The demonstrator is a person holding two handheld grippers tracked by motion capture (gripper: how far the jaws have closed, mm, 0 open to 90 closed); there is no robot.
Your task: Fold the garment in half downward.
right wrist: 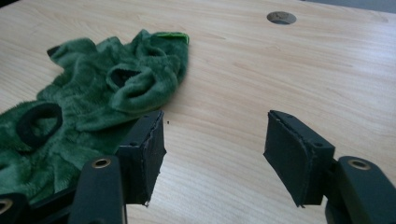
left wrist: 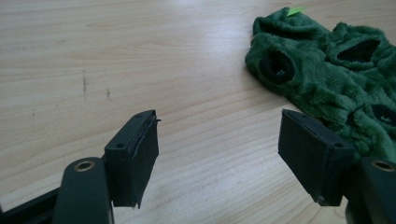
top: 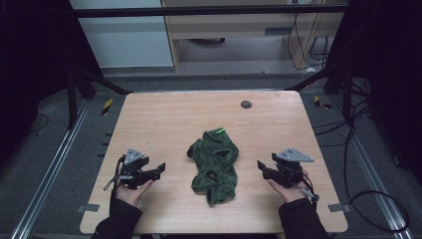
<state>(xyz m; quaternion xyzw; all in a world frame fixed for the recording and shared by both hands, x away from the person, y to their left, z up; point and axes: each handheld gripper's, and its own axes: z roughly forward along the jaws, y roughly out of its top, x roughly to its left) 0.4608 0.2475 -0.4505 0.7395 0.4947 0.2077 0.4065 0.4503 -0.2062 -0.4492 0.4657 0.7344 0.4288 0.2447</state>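
Green fleece garment [top: 215, 163] lies crumpled on the wooden table [top: 164, 124], between the 2 grippers and touching neither. Its plush fabric shows several dark-lined openings, and a small bright green tag [top: 219, 131] sits at its far end.

Left gripper [top: 158, 170] rests low over the table with its jaws spread wide and nothing between them; in the left gripper view the garment [left wrist: 327, 79] lies ahead and just beyond the right-hand finger [left wrist: 310, 154], while bare wood stretches past the other finger [left wrist: 135, 156].

Right gripper [top: 263, 168] is likewise spread apart and empty. In the right gripper view the garment [right wrist: 93, 102] lies beside and behind the left-hand finger [right wrist: 142, 156], and a round dark grommet [right wrist: 281, 17] sits far ahead on the table.
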